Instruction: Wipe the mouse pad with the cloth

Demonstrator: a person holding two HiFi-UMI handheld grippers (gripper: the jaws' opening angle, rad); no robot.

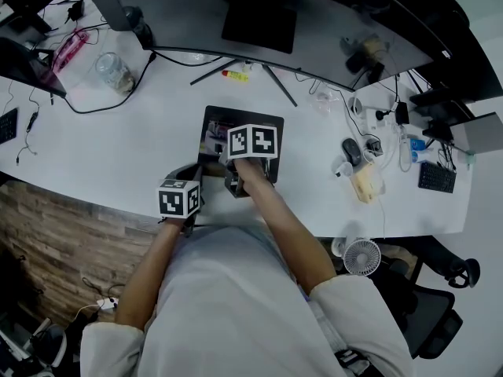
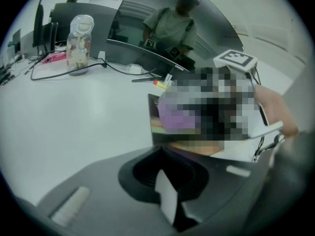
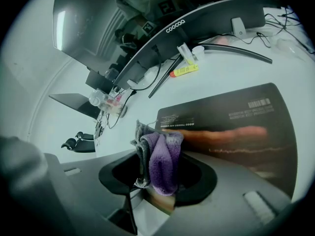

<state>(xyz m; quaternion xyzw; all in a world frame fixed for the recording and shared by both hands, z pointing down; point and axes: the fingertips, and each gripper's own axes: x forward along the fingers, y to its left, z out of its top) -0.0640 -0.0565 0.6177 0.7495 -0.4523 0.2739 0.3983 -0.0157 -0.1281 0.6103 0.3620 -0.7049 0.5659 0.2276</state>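
Observation:
The black mouse pad lies on the white desk in front of the monitor. My right gripper is over the pad's near part and is shut on a purple and grey cloth, which is bunched between its jaws. The cloth hangs at the pad's near left corner. My left gripper rests to the left of the pad, near the desk's front edge. Its fingertips look closed together with nothing between them. From there the pad's left edge shows just ahead.
A curved monitor on splayed legs stands behind the pad, with a yellow tube under it. A glass jar and cables sit at the far left. A mouse, small items and a keyboard lie at the right.

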